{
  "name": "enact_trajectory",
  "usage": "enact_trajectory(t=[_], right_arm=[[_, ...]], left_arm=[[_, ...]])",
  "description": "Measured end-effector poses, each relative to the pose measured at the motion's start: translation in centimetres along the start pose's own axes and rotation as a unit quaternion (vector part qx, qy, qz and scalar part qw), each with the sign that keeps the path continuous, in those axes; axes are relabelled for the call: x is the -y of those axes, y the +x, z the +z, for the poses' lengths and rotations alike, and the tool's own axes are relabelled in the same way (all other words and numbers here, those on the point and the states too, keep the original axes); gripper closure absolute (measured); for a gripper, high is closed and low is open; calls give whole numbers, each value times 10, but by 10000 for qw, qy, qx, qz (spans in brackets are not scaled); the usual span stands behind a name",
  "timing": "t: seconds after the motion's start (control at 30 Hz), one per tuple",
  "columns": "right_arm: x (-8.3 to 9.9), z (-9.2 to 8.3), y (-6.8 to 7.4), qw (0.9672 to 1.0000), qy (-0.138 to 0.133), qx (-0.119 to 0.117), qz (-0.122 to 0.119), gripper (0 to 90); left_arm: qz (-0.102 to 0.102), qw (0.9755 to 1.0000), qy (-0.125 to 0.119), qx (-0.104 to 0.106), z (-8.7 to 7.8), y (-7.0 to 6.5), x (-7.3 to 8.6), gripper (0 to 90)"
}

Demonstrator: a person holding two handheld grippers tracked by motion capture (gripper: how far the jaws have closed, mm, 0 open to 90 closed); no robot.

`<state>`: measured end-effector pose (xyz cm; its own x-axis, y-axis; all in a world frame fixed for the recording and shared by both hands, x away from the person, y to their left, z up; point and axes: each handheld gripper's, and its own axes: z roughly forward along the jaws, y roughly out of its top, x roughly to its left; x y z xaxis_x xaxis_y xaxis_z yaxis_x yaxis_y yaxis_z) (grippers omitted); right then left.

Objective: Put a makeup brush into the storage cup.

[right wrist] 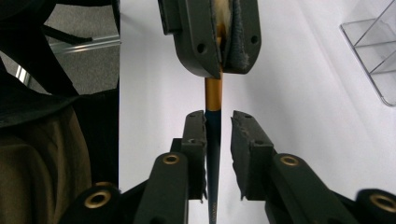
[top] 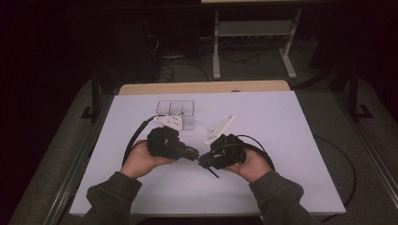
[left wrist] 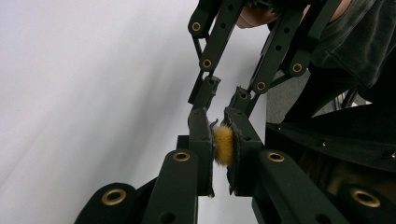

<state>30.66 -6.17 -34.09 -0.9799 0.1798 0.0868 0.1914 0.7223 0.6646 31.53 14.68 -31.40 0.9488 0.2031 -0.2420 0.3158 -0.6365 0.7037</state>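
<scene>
Left gripper (left wrist: 219,149) pinches brush (right wrist: 214,140) by yellow bristle tip, above bench (top: 281,140). Right gripper (right wrist: 218,140) jaws spread either side of handle, one pad touching. Risks: bristles crush or slip free; brush drops before right gripper clamps.

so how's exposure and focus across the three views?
High view: dim, room black, white table evenly lit, soft. Left gripper view: tabletop blown out, brush bristles sharp. Right gripper view: brush handle sharp, near jaws slightly soft, clear organizer faint.
</scene>
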Motion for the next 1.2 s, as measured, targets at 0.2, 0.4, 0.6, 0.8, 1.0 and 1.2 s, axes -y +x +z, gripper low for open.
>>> enact_trajectory(t=[0.2, 0.4, 0.6, 0.8, 1.0, 1.2], right_arm=[[-2, 3, -1, 10000, 38, -88, -20, 807], [-4, 5, 0, 9998, 51, -139, -93, 822], [-4, 7, -1, 9997, 56, -184, -164, 828], [-5, 6, -2, 9996, 30, -188, -197, 829], [-5, 7, -3, 9995, -18, -267, -185, 830], [-4, 7, -4, 9995, 46, -263, -156, 830]], left_arm=[[-9, 10000, 13, -32, 0, 0, 0, 820], [-6, 10000, 14, -22, -1, 1, 0, 820], [-14, 10000, 31, -12, 0, 1, 1, 819], [-10, 10000, 14, -19, -2, 2, 1, 809], [-47, 10000, -12, -43, -4, 3, 3, 774], [-66, 9999, -96, -114, -12, 4, 6, 722]])
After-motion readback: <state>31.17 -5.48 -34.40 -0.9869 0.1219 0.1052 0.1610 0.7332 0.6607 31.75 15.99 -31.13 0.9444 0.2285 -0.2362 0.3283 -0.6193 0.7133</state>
